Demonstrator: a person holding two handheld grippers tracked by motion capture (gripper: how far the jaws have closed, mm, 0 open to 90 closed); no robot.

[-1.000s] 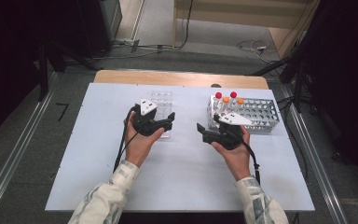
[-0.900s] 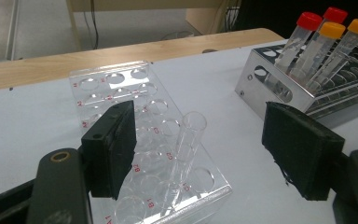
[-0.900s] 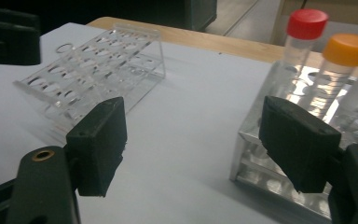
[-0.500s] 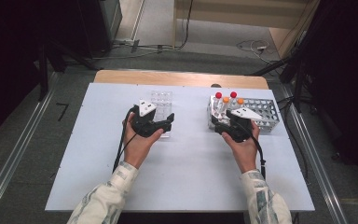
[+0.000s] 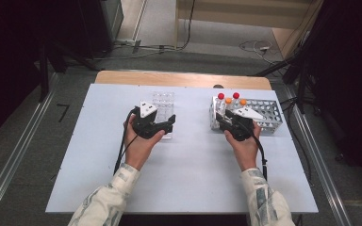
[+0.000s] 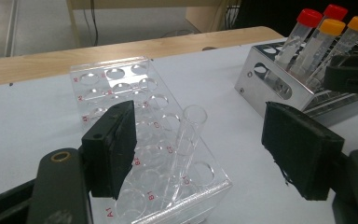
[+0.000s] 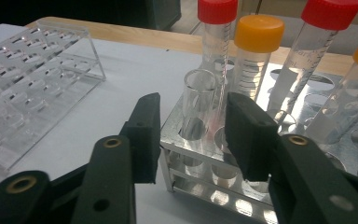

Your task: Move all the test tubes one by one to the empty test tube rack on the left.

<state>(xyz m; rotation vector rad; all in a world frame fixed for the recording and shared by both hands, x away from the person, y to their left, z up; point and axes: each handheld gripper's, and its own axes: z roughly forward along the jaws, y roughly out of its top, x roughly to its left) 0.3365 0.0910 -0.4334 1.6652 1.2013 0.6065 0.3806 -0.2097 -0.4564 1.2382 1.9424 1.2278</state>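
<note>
A clear acrylic rack (image 5: pixel 164 100) (image 6: pixel 121 84) lies left of centre, with one uncapped clear tube (image 6: pixel 189 140) standing in its near row. My left gripper (image 5: pixel 166 123) (image 6: pixel 200 126) is open, its jaws wide on either side of that tube without touching it. A metal rack (image 5: pixel 264 113) (image 7: pixel 200 154) at the right holds red-capped tubes (image 5: pixel 221 96) (image 7: pixel 216 28) and orange-capped tubes (image 5: pixel 228 100) (image 7: pixel 257 46). An uncapped clear tube (image 7: pixel 199 88) stands in the metal rack's near corner hole. My right gripper (image 5: pixel 222 122) (image 7: pixel 193 116) is open, with a jaw close on each side of this tube.
A wooden strip (image 5: pixel 184 79) runs along the far edge of the white table (image 5: pixel 184 179). Metal rails (image 5: pixel 9 165) flank the table on the floor. The metal rack (image 6: pixel 270 84) and my right gripper's jaw (image 6: pixel 354 74) also appear in the left gripper view.
My right gripper has moved forward to the near left corner of the metal rack and now straddles the uncapped tube. The left gripper has stayed put.
</note>
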